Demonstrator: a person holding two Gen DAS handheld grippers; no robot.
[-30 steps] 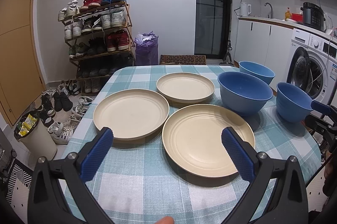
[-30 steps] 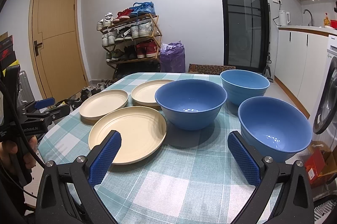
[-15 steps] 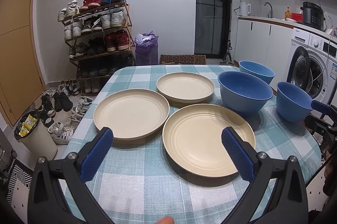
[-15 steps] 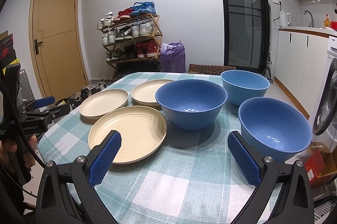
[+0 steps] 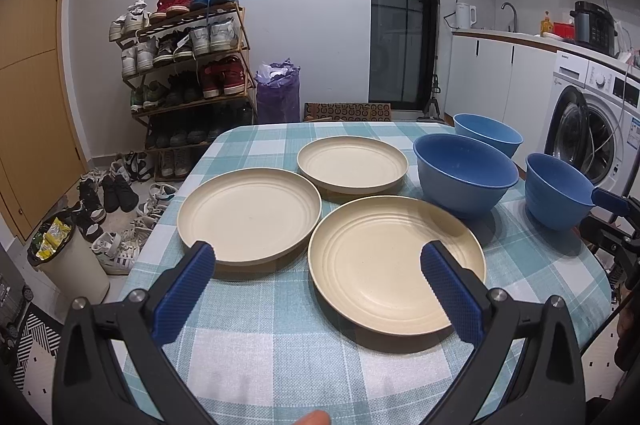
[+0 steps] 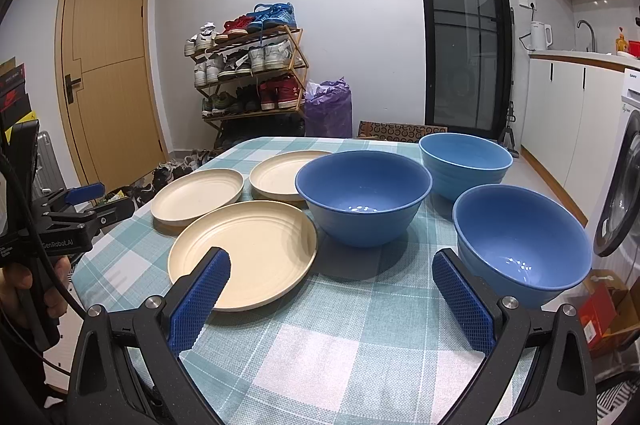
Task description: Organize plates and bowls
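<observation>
Plates (image 5: 396, 265), bowls (image 6: 364, 197) unmoved since earlier; left tool (image 5: 316, 265), right tool (image 6: 330, 277) wide open, empty.

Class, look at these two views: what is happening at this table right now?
A person holds a two-finger tool in each hand above a checked table. The left tool and the right tool are both open and hold nothing. Three cream plates lie side by side, unstacked, and three blue bowls stand beside them, also apart. Nothing has been gripped; the sorting has not begun.
</observation>
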